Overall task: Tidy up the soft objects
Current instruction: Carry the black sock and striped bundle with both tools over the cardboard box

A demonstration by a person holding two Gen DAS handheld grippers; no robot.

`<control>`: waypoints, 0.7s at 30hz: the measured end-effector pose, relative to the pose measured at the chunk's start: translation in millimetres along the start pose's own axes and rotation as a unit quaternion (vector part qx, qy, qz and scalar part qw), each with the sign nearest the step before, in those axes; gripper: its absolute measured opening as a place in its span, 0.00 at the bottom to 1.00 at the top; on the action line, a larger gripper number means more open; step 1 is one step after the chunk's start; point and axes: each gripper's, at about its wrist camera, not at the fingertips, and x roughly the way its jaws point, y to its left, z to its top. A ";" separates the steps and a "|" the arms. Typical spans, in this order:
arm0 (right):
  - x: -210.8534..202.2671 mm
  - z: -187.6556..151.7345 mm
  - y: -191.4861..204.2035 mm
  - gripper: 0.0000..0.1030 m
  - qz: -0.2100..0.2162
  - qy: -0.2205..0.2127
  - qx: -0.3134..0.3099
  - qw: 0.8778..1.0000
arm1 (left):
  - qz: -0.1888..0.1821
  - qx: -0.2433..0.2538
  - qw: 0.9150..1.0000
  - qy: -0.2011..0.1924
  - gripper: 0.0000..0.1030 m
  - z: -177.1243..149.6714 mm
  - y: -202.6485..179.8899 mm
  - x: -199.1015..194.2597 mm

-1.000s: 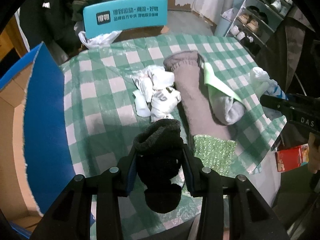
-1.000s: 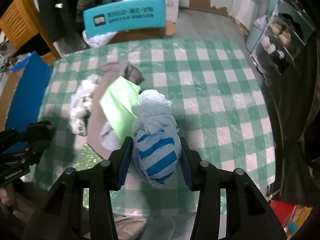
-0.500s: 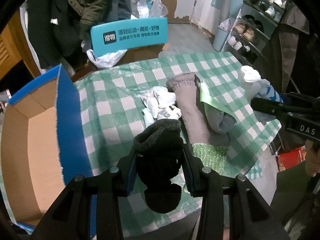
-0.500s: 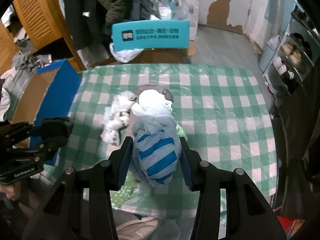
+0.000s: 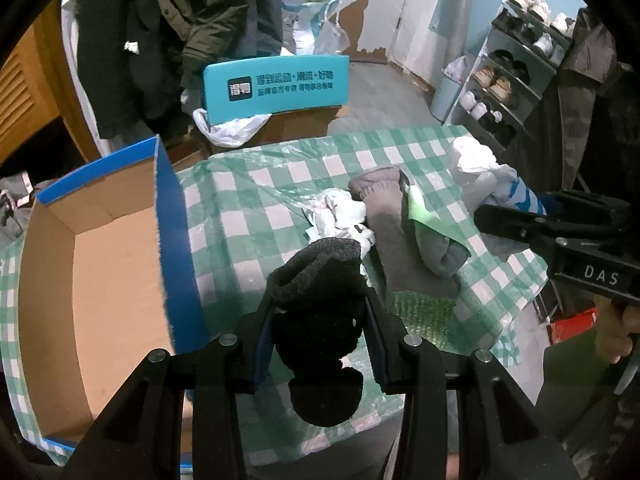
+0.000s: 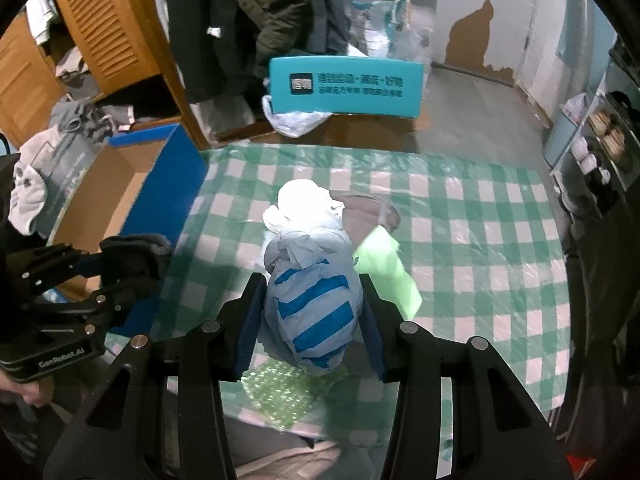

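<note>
Left tongs (image 5: 320, 320) clamp black sock (image 5: 320, 312), lower centre; right tongs (image 6: 312, 316) clamp striped bundle (image 6: 312, 304). Box (image 5: 176, 240) at left on table (image 5: 256, 208).

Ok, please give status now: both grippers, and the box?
Left gripper shut on black sock. Right gripper shut on striped bundle. Cardboard box open, nothing blocking.

Left gripper (image 5: 320, 312): matte black frame, two broad angular arms, blue pads lining the inner faces of the fingers (image 5: 262, 344), round silver screws at the joints. White lettering "GenRobot.AI" on its side, read from the right wrist view.

Right gripper (image 6: 312, 320): same black build, blue pads, silver screws. White "DAS" on its body. A bare hand (image 5: 614, 334) grips its handle.
</note>
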 end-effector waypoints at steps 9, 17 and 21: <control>4.9 14.2 28.1 0.43 0.015 0.000 -0.020 1.000 | 0.012 -0.020 1.000 -0.019 0.40 -2.1 25.1 -19.5; 11.4 28.4 59.1 0.43 0.034 0.000 -0.039 0.999 | 0.023 -0.033 0.999 -0.032 0.40 -6.7 46.8 -31.3; 13.6 34.7 75.8 0.43 0.044 0.000 -0.051 0.998 | 0.022 -0.044 0.998 -0.040 0.40 -8.5 59.7 -38.5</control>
